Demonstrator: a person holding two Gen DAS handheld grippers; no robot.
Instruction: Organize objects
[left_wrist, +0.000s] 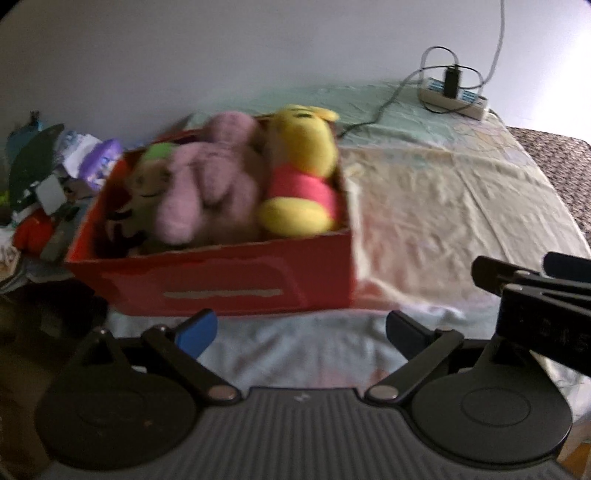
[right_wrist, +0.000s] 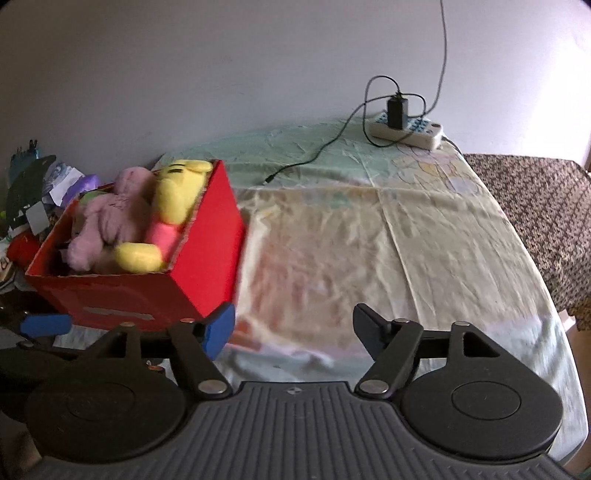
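The red box (left_wrist: 221, 284) sits on the bed (left_wrist: 424, 206) towards its left side, packed with soft toys: a yellow bear (left_wrist: 303, 173) in a red shirt at the right end, a pink plush (left_wrist: 210, 184) in the middle and a brownish one with a green top (left_wrist: 147, 177) at the left. From the left wrist view the box shows its long side to us, its long axis running left to right across the picture, open top up; the bear lies on its back, head towards the wall and feet towards us. The left tool (left_wrist: 299, 328) hangs just short of the box, jaws wide with nothing between them, and the right tool (left_wrist: 517, 280) pokes in at the right edge.

From the right wrist view the box (right_wrist: 147, 295) stands left of centre with a corner turned towards us, and the sheet to its right is bare apart from a power strip (right_wrist: 406, 129) (cables trailing) by the wall. The right tool (right_wrist: 295, 332) is spread wide and empty, and its left finger (right_wrist: 218, 332) overlaps the near corner of the box, though I cannot tell whether they touch.

My reading: the toys are all in, both tools are free of the box, and what is left, if anything, calls for seeking another stray item in the clutter (right_wrist: 37, 184) at the far left
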